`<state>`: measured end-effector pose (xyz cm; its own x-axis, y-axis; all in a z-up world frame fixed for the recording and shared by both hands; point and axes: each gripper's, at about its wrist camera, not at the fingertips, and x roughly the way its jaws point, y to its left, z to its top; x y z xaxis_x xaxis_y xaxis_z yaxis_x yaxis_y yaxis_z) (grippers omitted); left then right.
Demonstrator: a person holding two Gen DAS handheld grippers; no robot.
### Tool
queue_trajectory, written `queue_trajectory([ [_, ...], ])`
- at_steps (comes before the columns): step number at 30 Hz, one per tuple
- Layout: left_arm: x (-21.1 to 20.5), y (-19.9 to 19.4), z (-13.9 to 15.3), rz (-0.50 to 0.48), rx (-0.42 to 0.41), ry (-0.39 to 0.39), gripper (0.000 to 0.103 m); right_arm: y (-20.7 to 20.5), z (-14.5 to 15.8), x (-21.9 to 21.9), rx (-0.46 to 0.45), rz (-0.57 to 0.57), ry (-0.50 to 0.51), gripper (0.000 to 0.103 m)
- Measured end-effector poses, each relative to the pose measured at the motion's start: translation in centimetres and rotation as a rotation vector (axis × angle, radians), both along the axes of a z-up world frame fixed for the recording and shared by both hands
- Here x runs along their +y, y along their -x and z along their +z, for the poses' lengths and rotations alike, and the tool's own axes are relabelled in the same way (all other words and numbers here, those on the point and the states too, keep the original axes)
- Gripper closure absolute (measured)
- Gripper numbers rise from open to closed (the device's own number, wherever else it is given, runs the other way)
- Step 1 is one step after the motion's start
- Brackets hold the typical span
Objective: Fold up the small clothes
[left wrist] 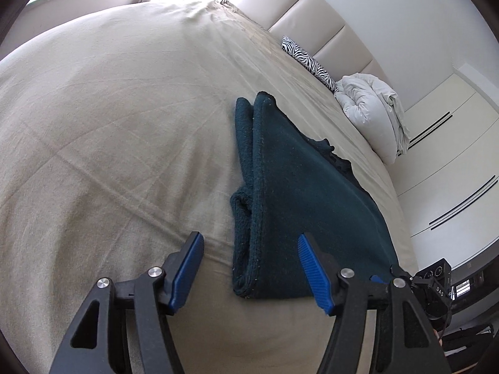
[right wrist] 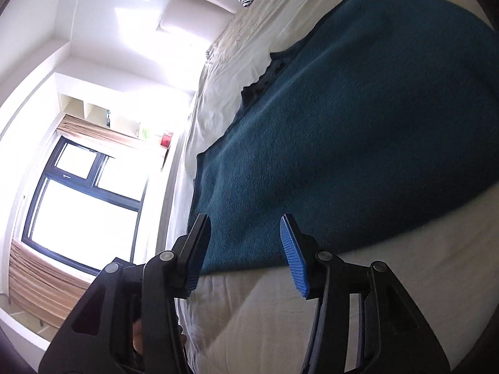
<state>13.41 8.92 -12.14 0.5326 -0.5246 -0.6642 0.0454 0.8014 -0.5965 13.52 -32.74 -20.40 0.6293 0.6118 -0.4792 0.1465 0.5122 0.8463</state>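
A dark garment point(left wrist: 335, 155) lies mostly hidden beneath the teal cloth point(left wrist: 296, 193) near the bed's point(left wrist: 109, 124) far edge. The right wrist view cuts off the cloth point(right wrist: 358, 140); shelf items point(right wrist: 167, 138) remain indistinct.

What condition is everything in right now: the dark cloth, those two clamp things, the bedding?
Teal cloth: folded, lying flat on the bed.
Left tool: open, holding nothing.
Right tool: open, holding nothing.
Bed sheet: spread out, creased.
White duvet: bundled by the headboard.
Zebra pillow: lying against the headboard.
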Motion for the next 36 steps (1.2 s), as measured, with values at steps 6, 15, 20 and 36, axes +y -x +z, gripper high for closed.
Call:
queue_trajectory([
  [6,0.5,-2.1,0.4,0.002,-0.019,0.019,0.037,0.4,-2.7,0.5,0.087,-0.009,-0.016,0.059],
  [15,-0.8,-8.2,-0.5,-0.067,0.05,0.034,0.03,2.1,2.9,-3.2,-0.001,-0.024,0.003,0.057],
  [20,-1.5,-8.5,-0.8,-0.102,0.06,0.052,0.027,0.6,2.6,-1.3,-0.007,0.02,-0.041,0.057],
  [36,1.8,-7.6,-5.0,-0.094,0.278,0.458,0.062,-2.4,1.8,2.4,-0.001,0.056,-0.08,0.057],
])
